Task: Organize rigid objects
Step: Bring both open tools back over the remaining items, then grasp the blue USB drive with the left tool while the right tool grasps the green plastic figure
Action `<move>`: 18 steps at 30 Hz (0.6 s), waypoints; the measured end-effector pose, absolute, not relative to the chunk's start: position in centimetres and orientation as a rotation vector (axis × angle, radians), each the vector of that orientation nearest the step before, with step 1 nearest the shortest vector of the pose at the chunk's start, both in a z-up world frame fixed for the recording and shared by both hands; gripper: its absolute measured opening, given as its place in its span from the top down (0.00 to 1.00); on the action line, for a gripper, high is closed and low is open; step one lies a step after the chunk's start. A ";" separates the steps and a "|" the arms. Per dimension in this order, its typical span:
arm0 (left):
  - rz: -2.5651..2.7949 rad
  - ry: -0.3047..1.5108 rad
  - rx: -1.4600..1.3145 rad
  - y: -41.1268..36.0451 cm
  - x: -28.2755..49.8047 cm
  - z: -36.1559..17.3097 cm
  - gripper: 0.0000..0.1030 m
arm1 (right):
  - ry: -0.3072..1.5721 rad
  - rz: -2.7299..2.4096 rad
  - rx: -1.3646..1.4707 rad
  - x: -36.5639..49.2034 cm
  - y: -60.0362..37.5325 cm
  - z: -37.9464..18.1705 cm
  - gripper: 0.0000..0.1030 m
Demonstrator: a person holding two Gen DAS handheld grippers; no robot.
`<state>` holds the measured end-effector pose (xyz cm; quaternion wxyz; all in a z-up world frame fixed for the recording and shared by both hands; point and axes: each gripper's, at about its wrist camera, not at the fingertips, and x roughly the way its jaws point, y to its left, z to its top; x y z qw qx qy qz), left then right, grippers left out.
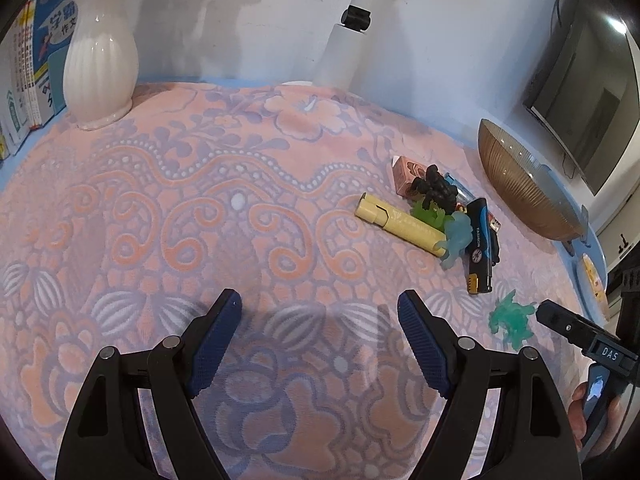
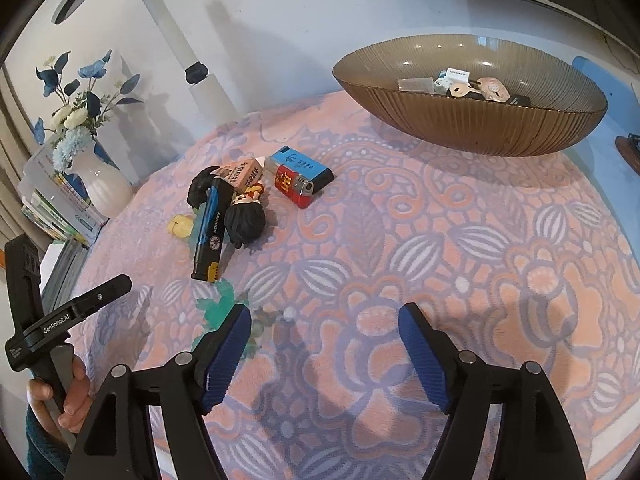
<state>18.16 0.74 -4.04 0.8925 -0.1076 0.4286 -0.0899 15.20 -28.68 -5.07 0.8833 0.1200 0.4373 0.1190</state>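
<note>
Clutter, a black-and-blue lighter [image 2: 211, 232] among it, lies heaped near the ribbed amber glass bowl [image 2: 472, 128], awaiting collection, while left gripper [image 1: 320, 344] and right gripper [image 2: 324, 356] hover spread, empty.

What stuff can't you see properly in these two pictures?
- Green toy: in the right wrist view, the right gripper finger covers part of it.
- Bowl: the left wrist view shows only its outside, so its contents are hidden there.
- Things in the bowl: right wrist view, too small and jumbled to name.
- Yellow marker: right wrist view, mostly hidden behind the black and blue lighter.
</note>
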 end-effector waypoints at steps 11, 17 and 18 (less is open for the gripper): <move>-0.171 0.893 -0.187 0.5 18.1 -4.2 0.23 | 0.911 0.258 0.265 15.0 -28.6 -5.0 0.21; -0.162 0.881 -0.145 -0.4 17.8 -3.7 0.23 | 0.879 0.258 0.267 14.4 -28.7 -4.4 0.20; -0.188 0.874 -0.138 -1.0 17.6 -3.3 0.24 | 0.859 0.275 0.263 14.2 -28.7 -4.1 0.20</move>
